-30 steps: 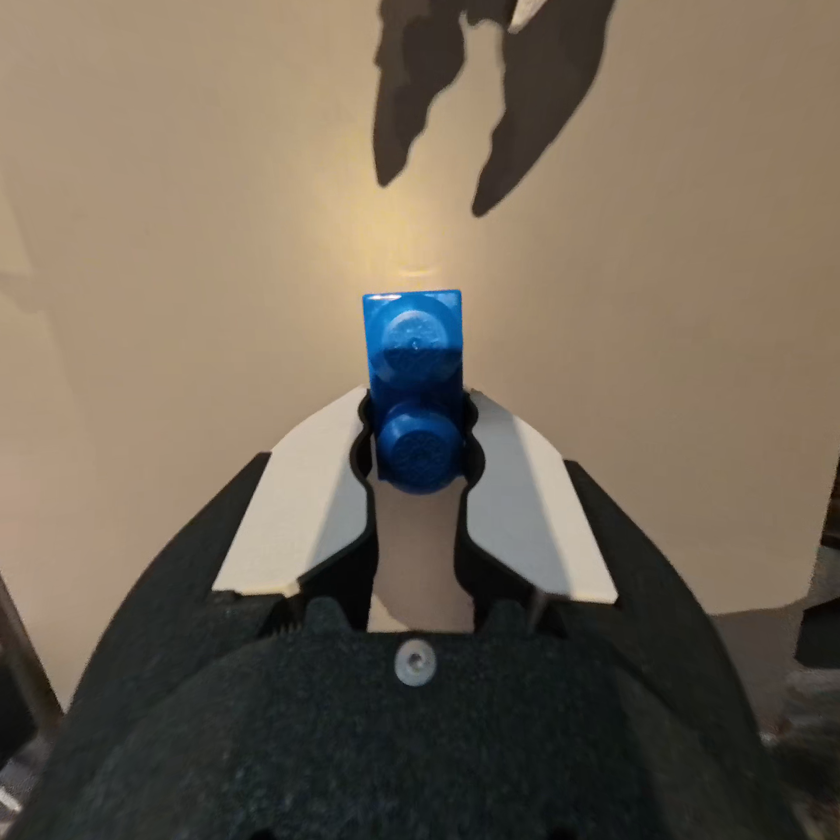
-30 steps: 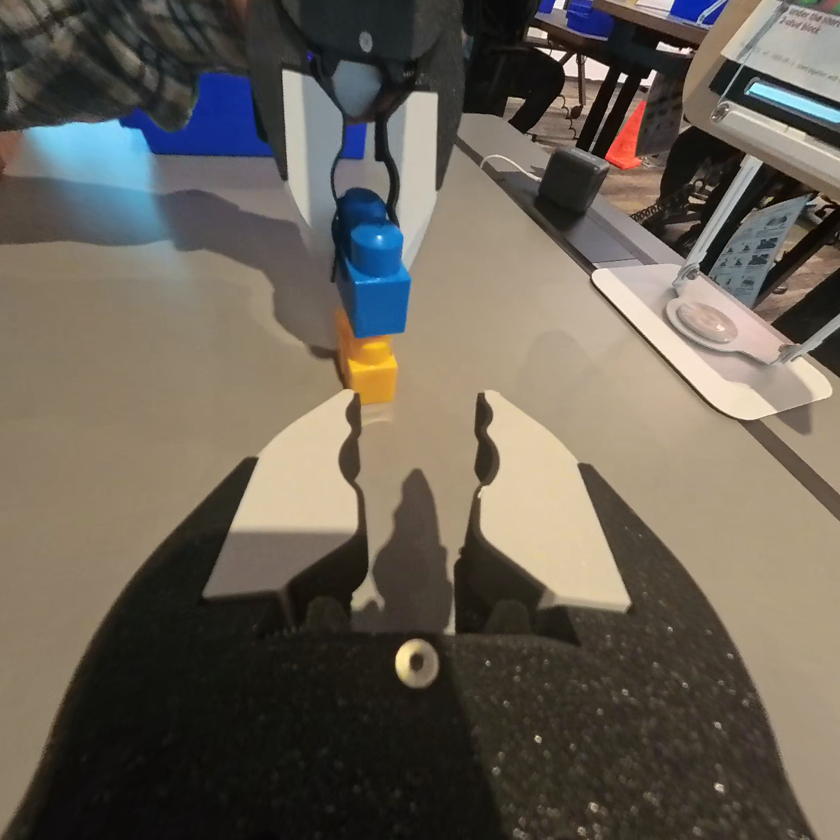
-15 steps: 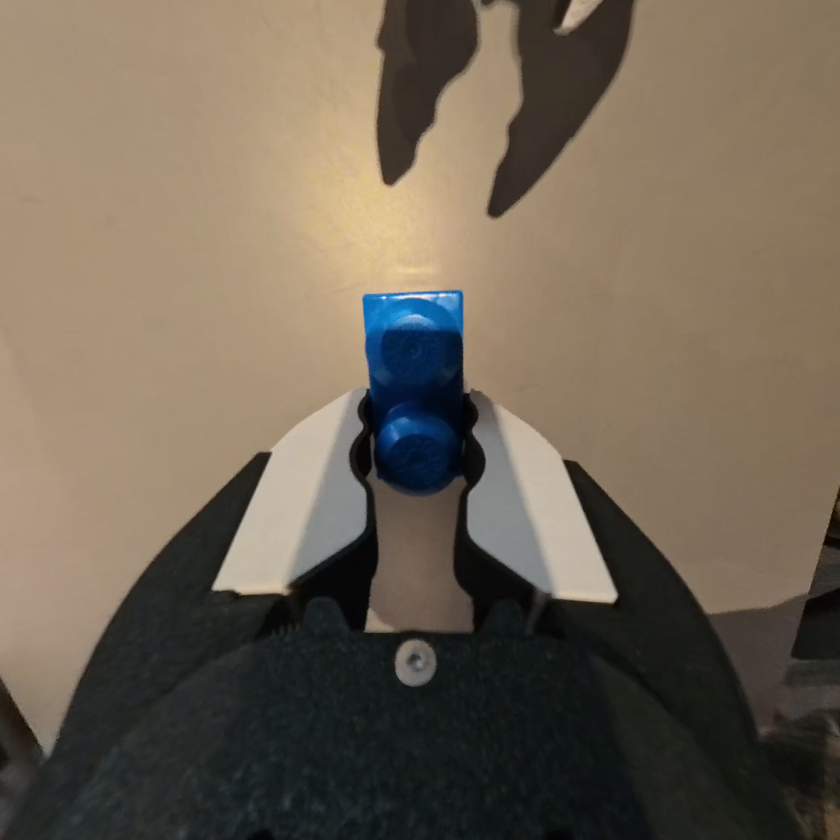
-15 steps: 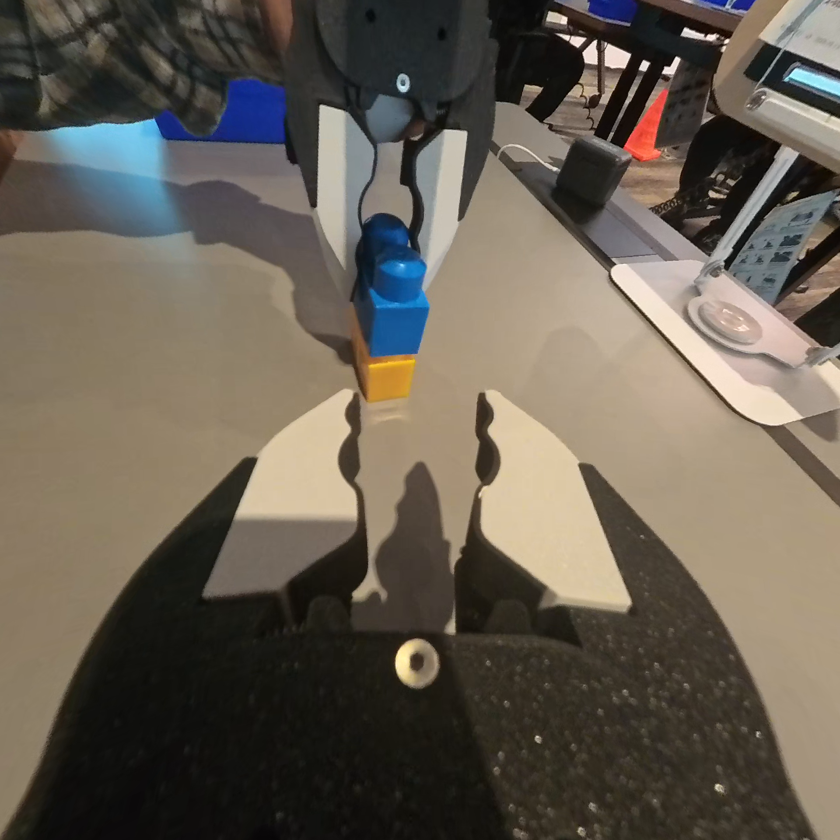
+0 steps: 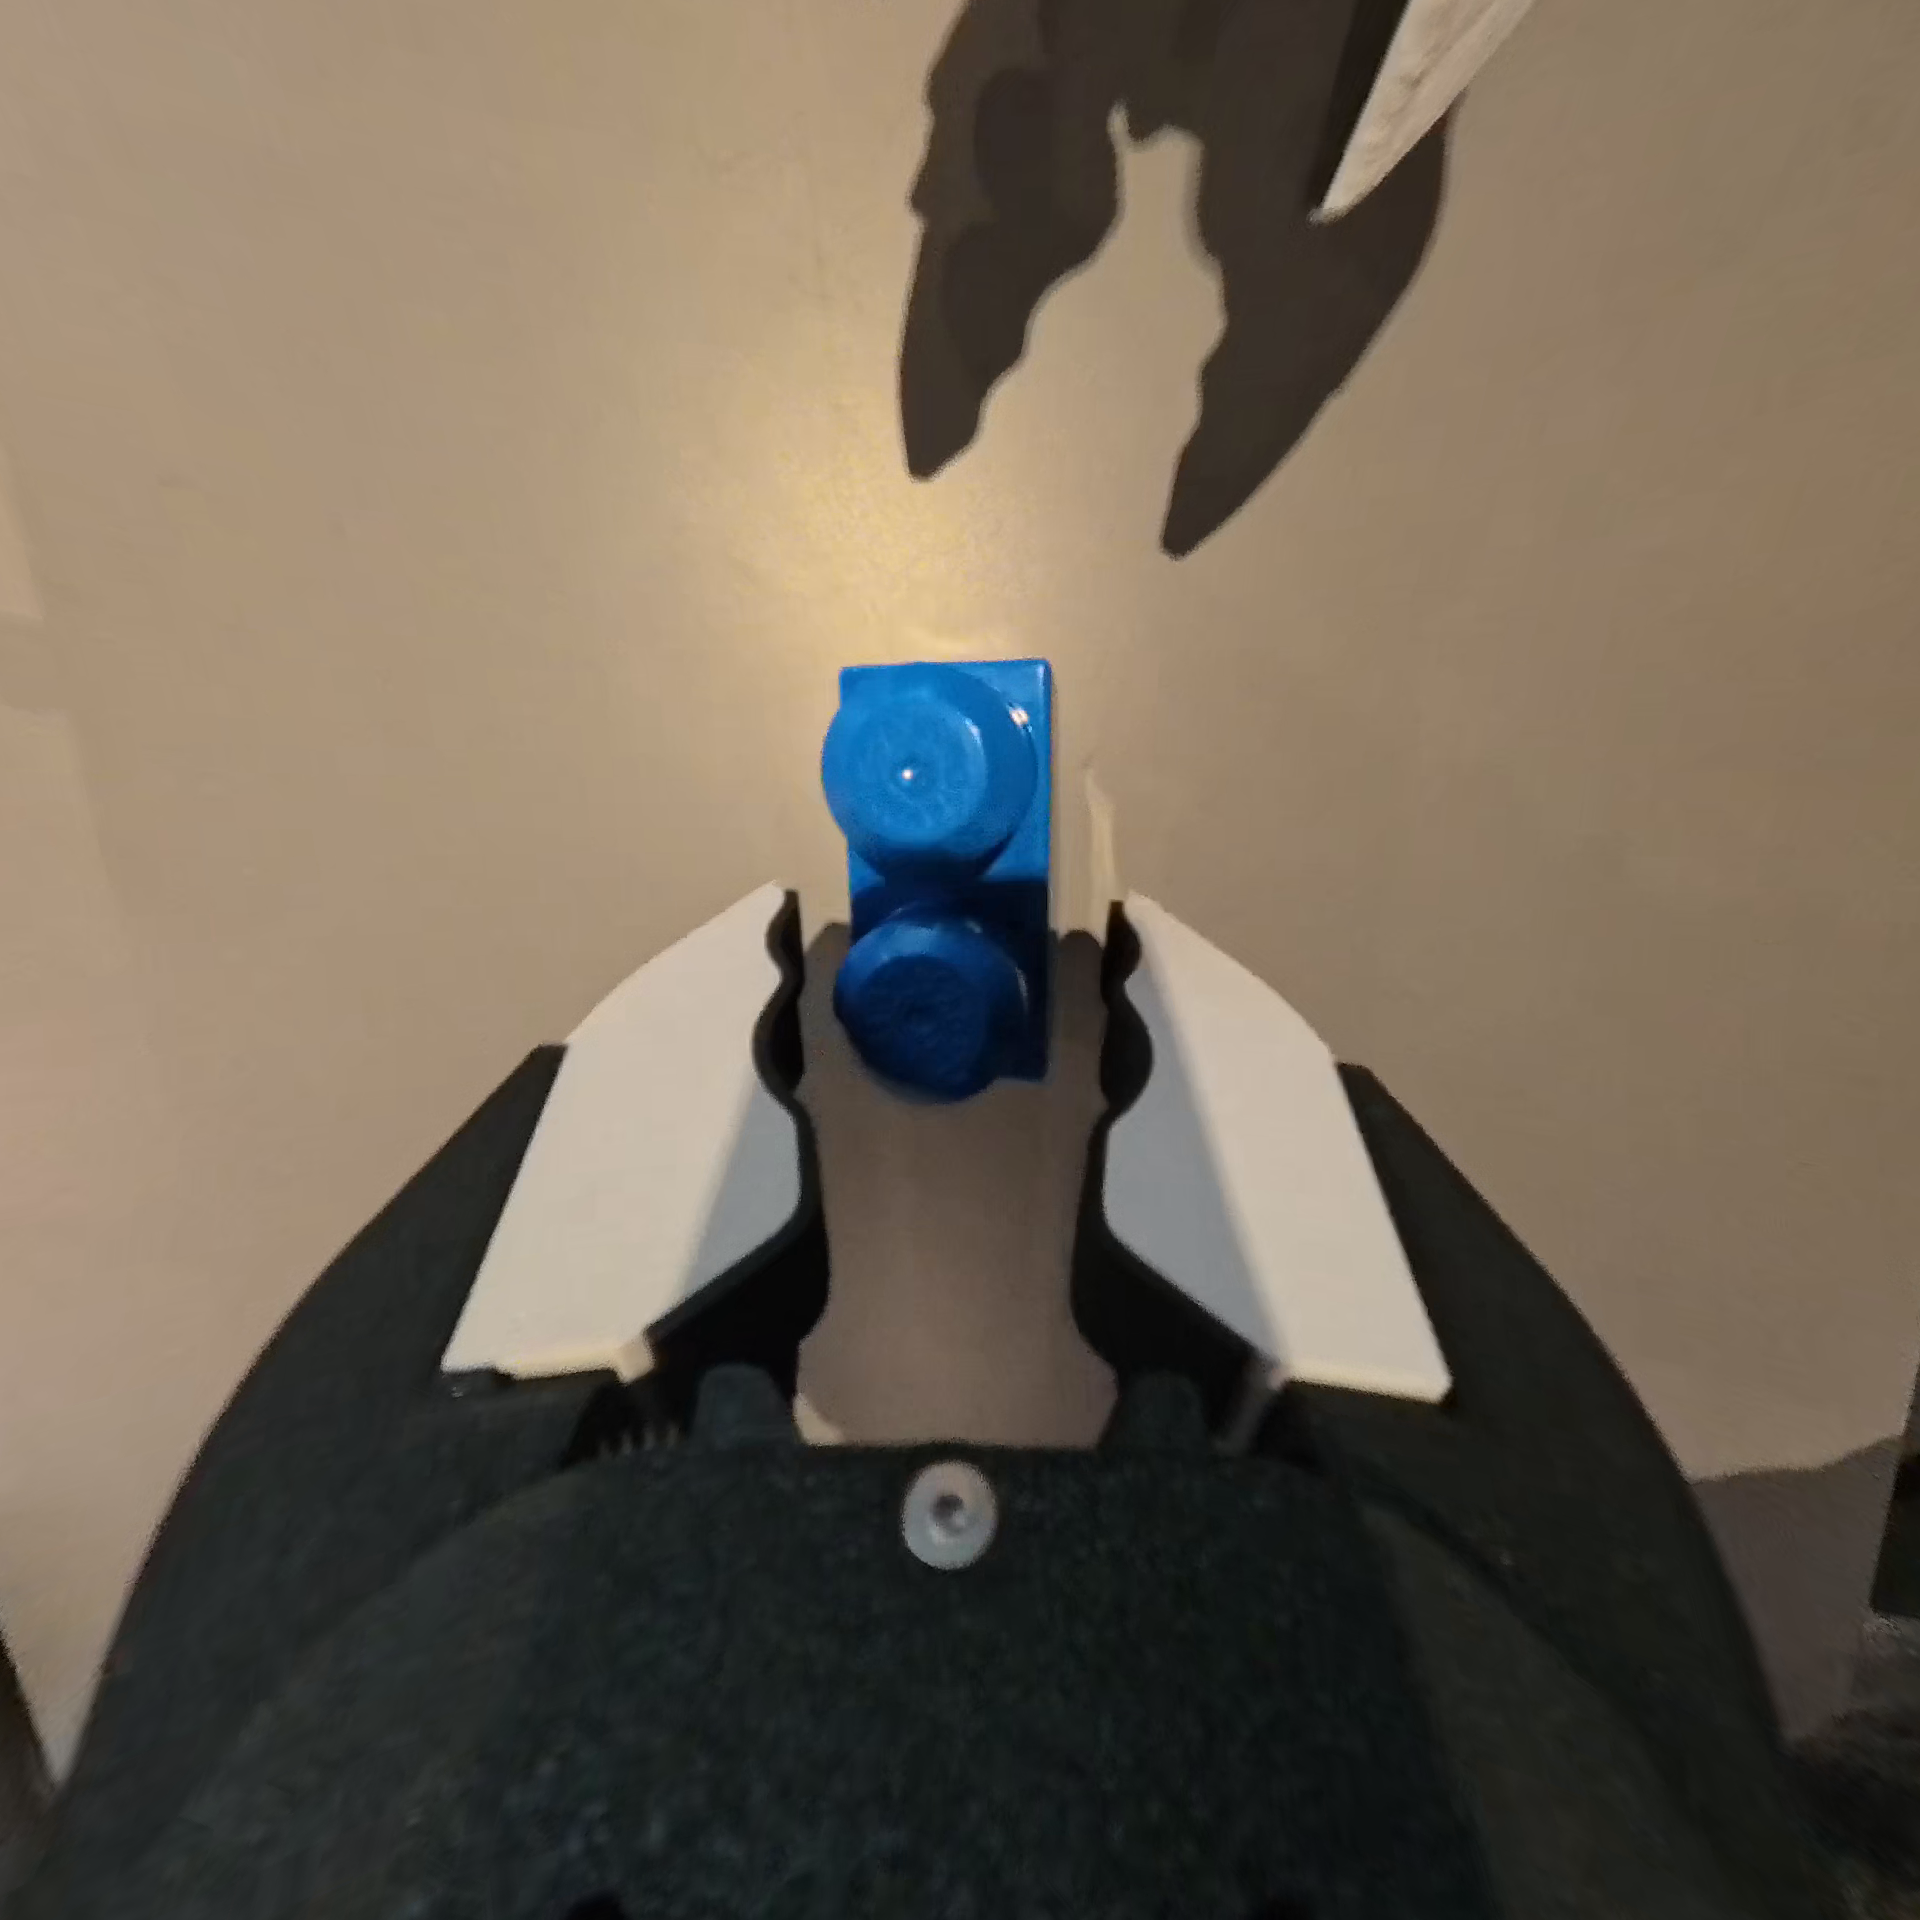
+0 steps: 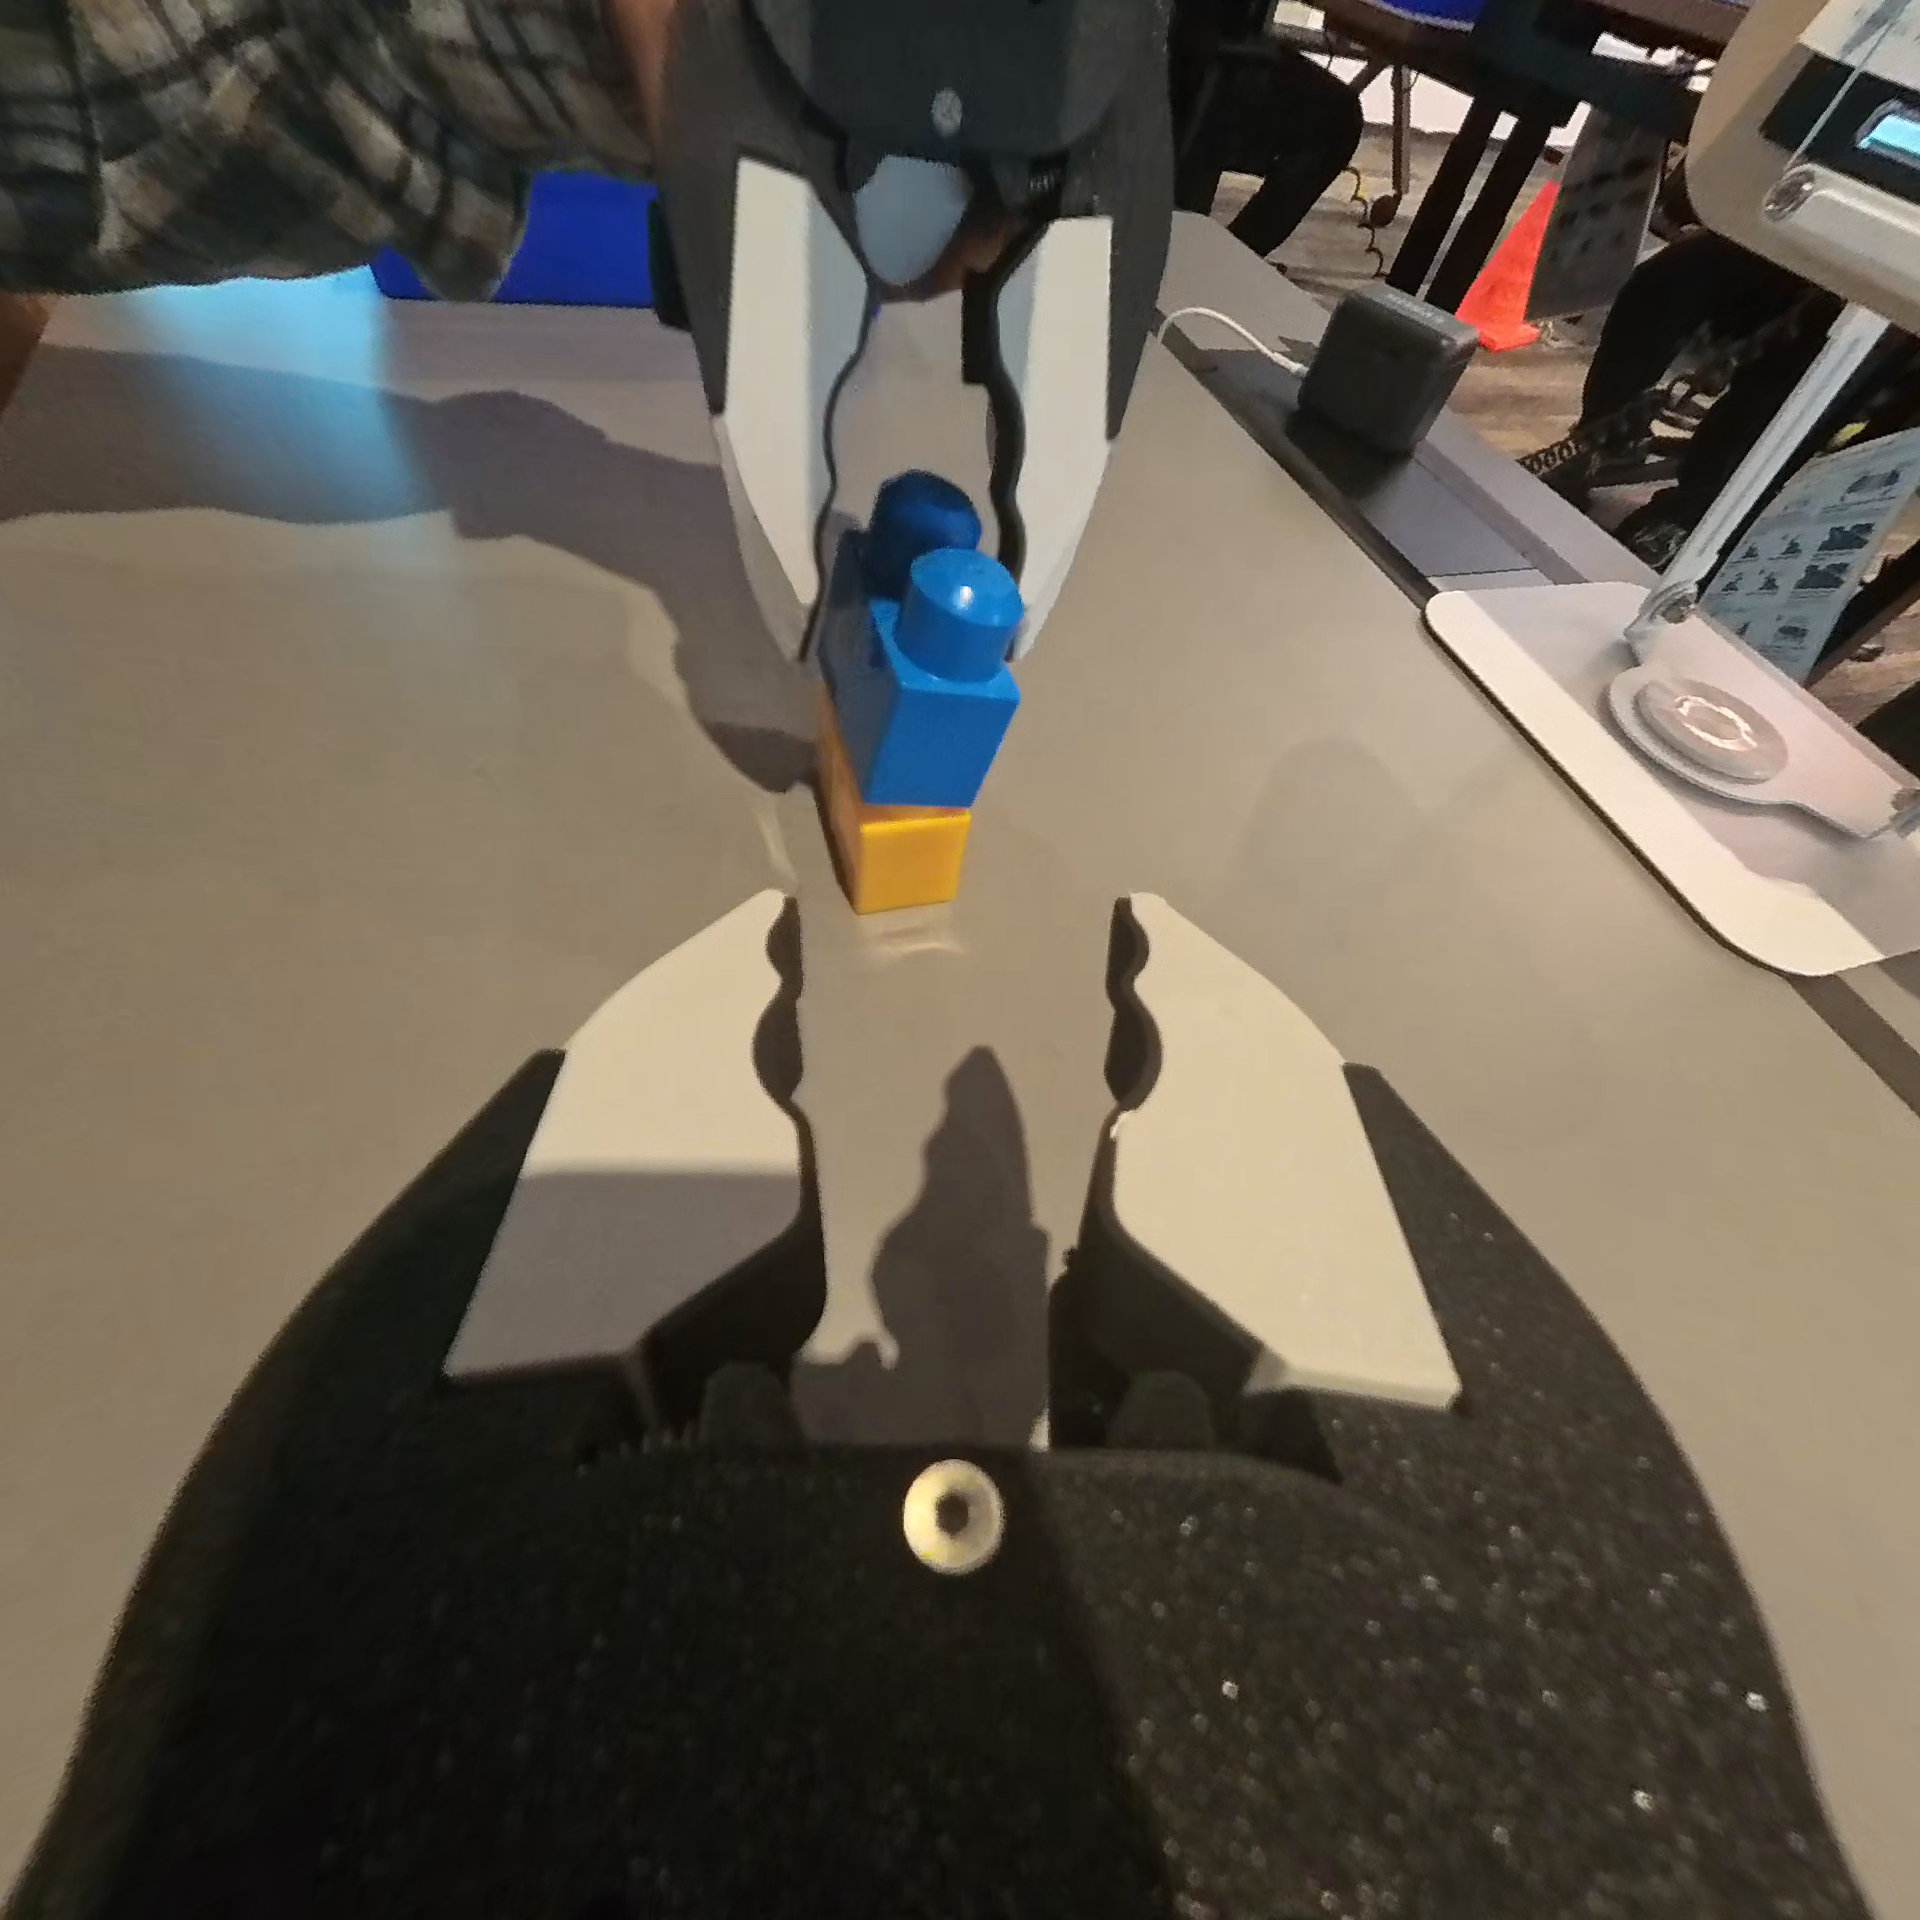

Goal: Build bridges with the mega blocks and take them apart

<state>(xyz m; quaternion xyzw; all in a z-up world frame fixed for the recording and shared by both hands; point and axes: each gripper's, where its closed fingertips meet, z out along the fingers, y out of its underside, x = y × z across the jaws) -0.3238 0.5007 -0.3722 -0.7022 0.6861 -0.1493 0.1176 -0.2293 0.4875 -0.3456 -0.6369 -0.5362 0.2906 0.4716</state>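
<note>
A blue two-stud block (image 6: 925, 707) sits stacked on a yellow block (image 6: 906, 857) on the grey table (image 6: 312, 831). My left gripper (image 5: 951, 914) points straight down over the stack with its jaws open, one finger on each side of the blue block (image 5: 940, 873) with a gap showing on both sides. The yellow block is hidden under the blue one in the left wrist view. In the right wrist view the left gripper (image 6: 914, 634) straddles the blue block from above. My right gripper (image 6: 945, 909) is open and empty, low over the table just in front of the stack.
A white stand base (image 6: 1714, 790) with a tilted device sits at the right of the table. A small black box (image 6: 1382, 364) with a white cable lies on a dark strip at the back right. A person's plaid sleeve (image 6: 260, 135) is above at the back left. An orange cone (image 6: 1507, 270) stands on the floor beyond. The grippers' ends are close to 11 cm from one another. It is some 30 cm from my left tips to the white stand base (image 6: 1714, 790).
My left gripper lowered the blue block onto the yellow block, then opened its jaws and let go. My right gripper stayed open and edged closer to the stack.
</note>
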